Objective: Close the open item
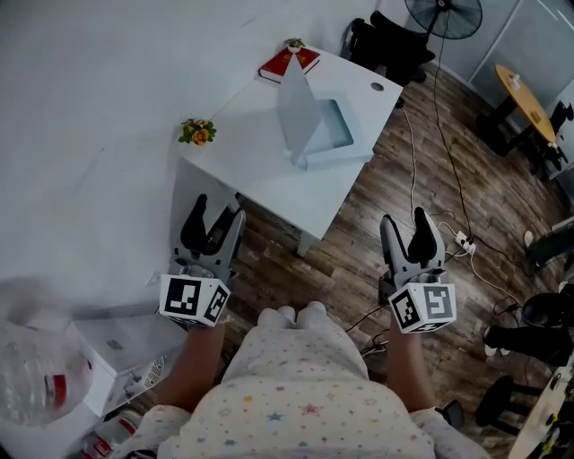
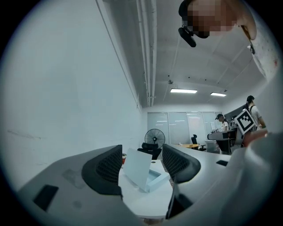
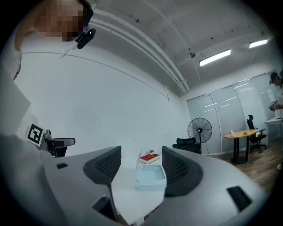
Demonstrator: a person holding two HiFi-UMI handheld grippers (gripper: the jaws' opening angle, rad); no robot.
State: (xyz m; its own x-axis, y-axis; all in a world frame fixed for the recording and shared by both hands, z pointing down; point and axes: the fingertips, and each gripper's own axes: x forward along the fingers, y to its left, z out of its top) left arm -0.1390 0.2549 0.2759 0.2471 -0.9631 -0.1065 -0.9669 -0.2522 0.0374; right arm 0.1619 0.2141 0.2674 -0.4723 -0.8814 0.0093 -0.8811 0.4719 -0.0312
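A pale blue box (image 1: 339, 134) stands open on the white table (image 1: 256, 157), its lid (image 1: 294, 106) raised upright on the left side. Both grippers hang in front of the table, short of its near edge and apart from the box. My left gripper (image 1: 216, 215) is open with nothing between its jaws; in the left gripper view the box (image 2: 155, 179) shows through the gap of that gripper (image 2: 141, 165). My right gripper (image 1: 405, 222) is open and empty too, and the box (image 3: 150, 178) sits framed between the jaws of this gripper (image 3: 140, 165).
A red book (image 1: 289, 63) and a small plant (image 1: 294, 43) sit at the table's far end, and a flower bunch (image 1: 197, 132) at its left corner. Cables and a power strip (image 1: 459, 238) lie on the wood floor. A fan (image 1: 444, 16) and a chair (image 1: 390, 45) stand behind. White cartons (image 1: 117, 345) lie at lower left.
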